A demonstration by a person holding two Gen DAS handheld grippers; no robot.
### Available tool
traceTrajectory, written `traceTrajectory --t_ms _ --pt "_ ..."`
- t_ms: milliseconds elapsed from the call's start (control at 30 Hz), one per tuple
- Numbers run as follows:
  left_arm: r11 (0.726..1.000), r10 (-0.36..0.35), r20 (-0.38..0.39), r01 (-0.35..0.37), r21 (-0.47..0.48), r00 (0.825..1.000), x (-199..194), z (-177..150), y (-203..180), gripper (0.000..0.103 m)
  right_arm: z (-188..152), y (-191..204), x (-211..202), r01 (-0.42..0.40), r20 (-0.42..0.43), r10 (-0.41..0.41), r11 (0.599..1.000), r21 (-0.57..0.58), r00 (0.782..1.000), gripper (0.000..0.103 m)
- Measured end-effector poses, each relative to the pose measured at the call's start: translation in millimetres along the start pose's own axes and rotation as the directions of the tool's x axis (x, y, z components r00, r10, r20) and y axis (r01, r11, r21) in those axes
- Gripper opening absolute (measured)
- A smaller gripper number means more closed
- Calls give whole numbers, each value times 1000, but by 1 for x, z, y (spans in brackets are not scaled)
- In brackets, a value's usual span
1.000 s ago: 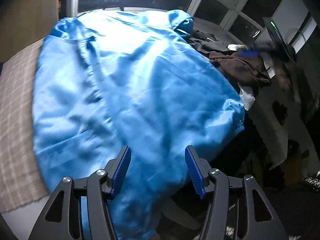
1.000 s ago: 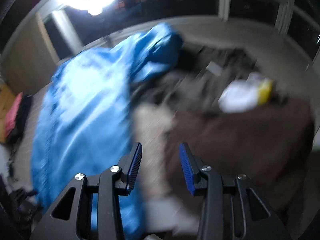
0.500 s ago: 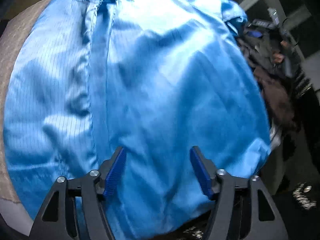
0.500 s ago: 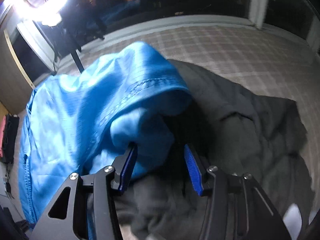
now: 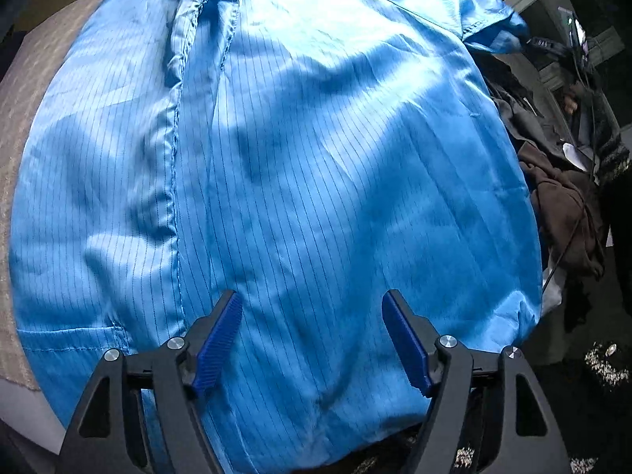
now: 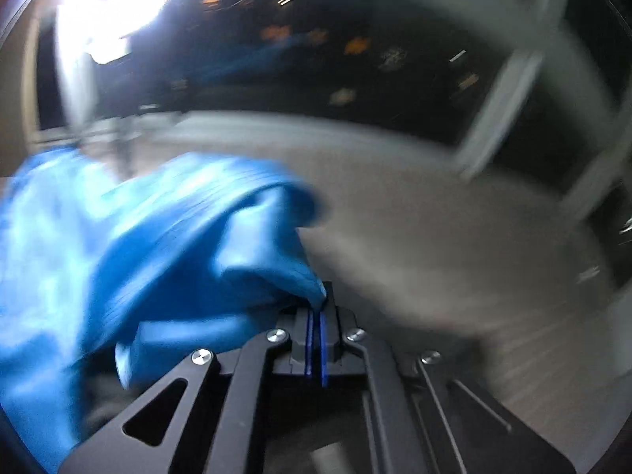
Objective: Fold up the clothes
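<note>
Across the beige surface below us lies the blue garment (image 5: 316, 181), spread wide with its pinstriped cloth rumpled and one edge hanging off the near side. Our left gripper (image 5: 312, 335) hovers over its lower part, jaws opening with nothing pinched between them, only cloth lying beneath. Our right gripper (image 6: 315, 335) has its pads closed on a bunched corner of the same garment (image 6: 158, 237), in a view badly smeared by blur. We judge the thin, slippery-looking cloth could slide out of that narrow pinch if the pull is sharp. Dragging one corner alone could also haul the whole garment askew or off the edge, since nothing pins it on our left side. Beside it sits a heap of dark clothes (image 5: 561, 197), which a swept sleeve might snag.
</note>
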State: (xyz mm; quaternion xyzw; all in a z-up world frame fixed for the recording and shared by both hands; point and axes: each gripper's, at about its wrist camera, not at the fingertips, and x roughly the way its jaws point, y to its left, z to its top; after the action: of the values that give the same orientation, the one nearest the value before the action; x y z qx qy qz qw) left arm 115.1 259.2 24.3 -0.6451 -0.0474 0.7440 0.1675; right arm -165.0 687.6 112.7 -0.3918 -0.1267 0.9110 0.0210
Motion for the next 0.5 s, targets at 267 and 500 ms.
traceTrajectory --t_ms 267,500 --pt "1000 2 -17 -2 -1 1000 -4 -9 0 73 52 48 -129 -152 347 165 986 -64 923 2" --pt "996 70 33 -72 44 997 -40 -17 -4 73 -49 186 -176 -677 -233 658 575 -458 716 9"
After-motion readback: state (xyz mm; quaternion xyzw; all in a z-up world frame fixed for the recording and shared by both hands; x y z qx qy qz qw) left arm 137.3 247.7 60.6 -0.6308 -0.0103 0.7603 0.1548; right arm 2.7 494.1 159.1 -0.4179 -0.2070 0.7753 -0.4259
